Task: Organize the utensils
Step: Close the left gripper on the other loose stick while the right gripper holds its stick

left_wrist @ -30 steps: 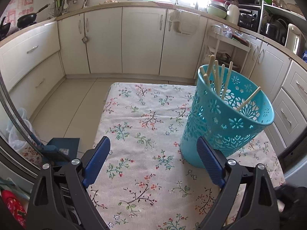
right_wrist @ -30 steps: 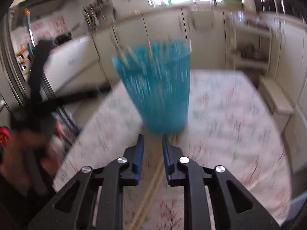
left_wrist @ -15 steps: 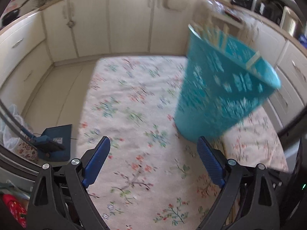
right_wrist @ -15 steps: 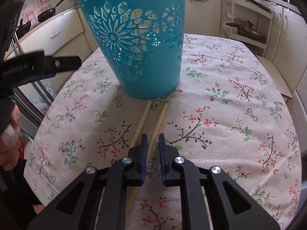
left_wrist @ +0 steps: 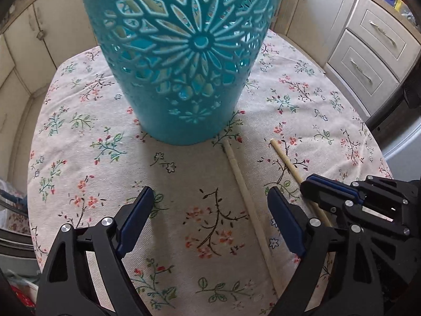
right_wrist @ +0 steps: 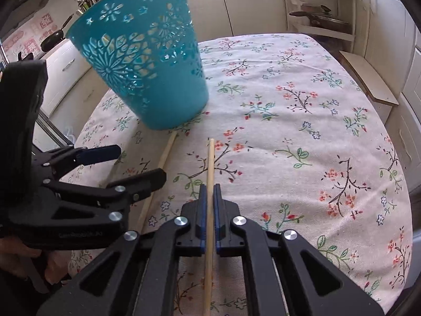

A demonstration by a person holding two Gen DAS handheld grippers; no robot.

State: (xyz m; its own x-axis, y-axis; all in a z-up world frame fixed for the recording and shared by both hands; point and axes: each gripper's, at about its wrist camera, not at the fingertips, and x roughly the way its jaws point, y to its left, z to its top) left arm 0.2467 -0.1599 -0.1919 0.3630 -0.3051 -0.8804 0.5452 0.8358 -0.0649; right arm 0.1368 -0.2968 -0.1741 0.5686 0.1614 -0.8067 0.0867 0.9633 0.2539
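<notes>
**Chopsticks: grip point and handling**

Chopsticks lie on the table (right_wrist: pixel 302 84), just in front of the teal basket (right_wrist: pixel 147 60). The right tongs (right_wrist: pixel 209 192) have just been closing and now clamp one chopstick (right_wrist: pixel 210 163) mid-shaft. The left tongs (left_wrist: pixel 210 218) stand wide open over the second chopstick (left_wrist: pixel 246 194). Each stick appears light, stiff and smooth; a mid-length grip should limit pivoting.

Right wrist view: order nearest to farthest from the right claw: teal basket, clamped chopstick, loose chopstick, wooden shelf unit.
1. Clamped chopstick, between the right claw pads.
2. Loose chopstick, flat on the cloth, to its left.
3. Teal basket, ahead-left.
4. Wooden shelf unit, against the far cabinets, upper right.
</notes>
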